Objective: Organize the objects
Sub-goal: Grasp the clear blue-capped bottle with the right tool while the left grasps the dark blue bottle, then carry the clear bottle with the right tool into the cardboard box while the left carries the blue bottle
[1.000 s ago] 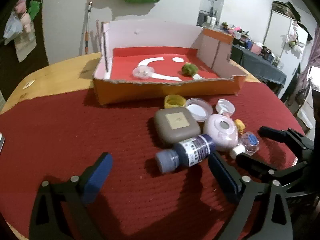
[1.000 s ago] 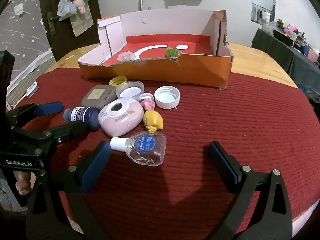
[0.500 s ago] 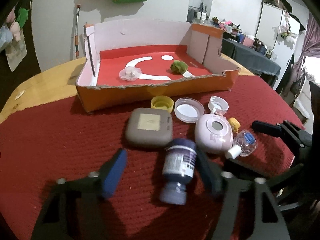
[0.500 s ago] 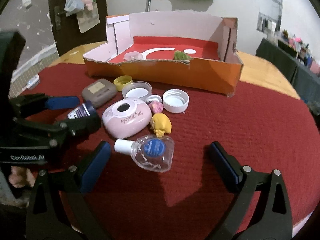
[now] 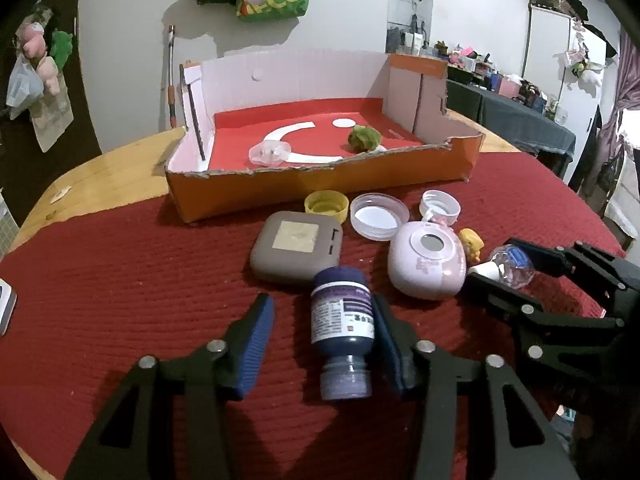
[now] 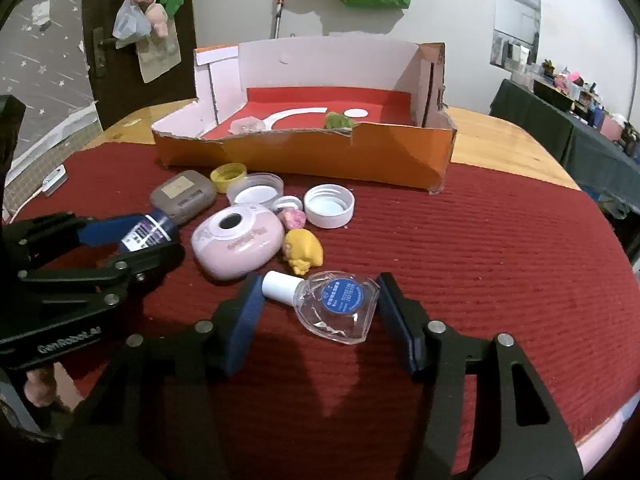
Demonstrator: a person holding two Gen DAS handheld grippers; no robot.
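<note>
A dark blue bottle (image 5: 343, 332) lies on the red cloth between the fingers of my left gripper (image 5: 324, 340). The right pad touches it; a gap shows on the left. It also shows in the right wrist view (image 6: 148, 232). A clear heart-shaped bottle (image 6: 334, 304) with a white cap lies between the fingers of my right gripper (image 6: 316, 320), which is open around it. An orange cardboard box (image 5: 320, 188) with a red floor stands behind, holding a green ball (image 5: 363, 137) and a clear lid (image 5: 269, 152).
A grey case (image 5: 298, 248), a pink round case (image 5: 428, 264), a yellow cap (image 5: 326, 203), a clear lid (image 5: 378, 220), a white cap (image 6: 329, 205), a yellow figure (image 6: 303, 250) and a small pink piece (image 6: 294, 219) lie clustered before the box. Bare wood table (image 5: 112, 184) lies beyond the cloth.
My left gripper has narrowed around the dark blue bottle, which turned cap-towards-me. My right gripper has moved forward and narrowed around the clear bottle.
</note>
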